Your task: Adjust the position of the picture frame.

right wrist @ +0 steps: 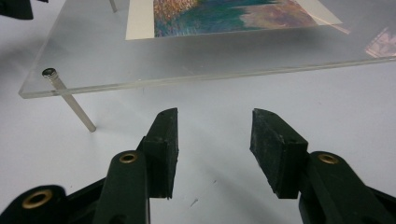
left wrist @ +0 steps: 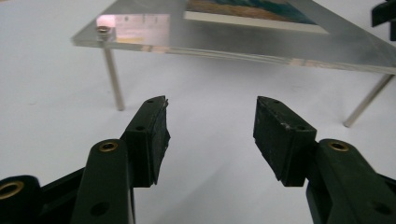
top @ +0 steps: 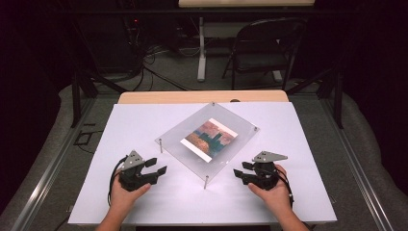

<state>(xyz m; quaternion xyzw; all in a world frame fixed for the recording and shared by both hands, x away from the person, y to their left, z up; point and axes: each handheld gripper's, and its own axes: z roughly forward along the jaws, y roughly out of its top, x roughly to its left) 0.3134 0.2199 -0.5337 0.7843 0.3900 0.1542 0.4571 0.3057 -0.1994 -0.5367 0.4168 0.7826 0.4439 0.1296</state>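
— What's that in the middle?

— A clear acrylic panel (top: 208, 139) raised on thin metal legs (left wrist: 113, 79), turned like a diamond on the white tabletop (top: 144, 120). A colourful picture (top: 210, 139) with a white border lies flat in the middle of the panel, all browns and teal.

— And the hands?

— One on each side of the near corner. The left tool (top: 157, 166) rests on the tabletop just left of the panel and points toward it, jaws spread wide with nothing between them. From its own camera a panel corner with a leg sits just ahead.

— The right one?

— The right tool (top: 242, 169) mirrors it on the other side, jaws also wide and empty, pointing at the panel's near edge (right wrist: 210, 77). Neither touches the panel.

— Anything beyond?

— A dark folding chair (top: 266, 48) and cables on the floor behind the tabletop.
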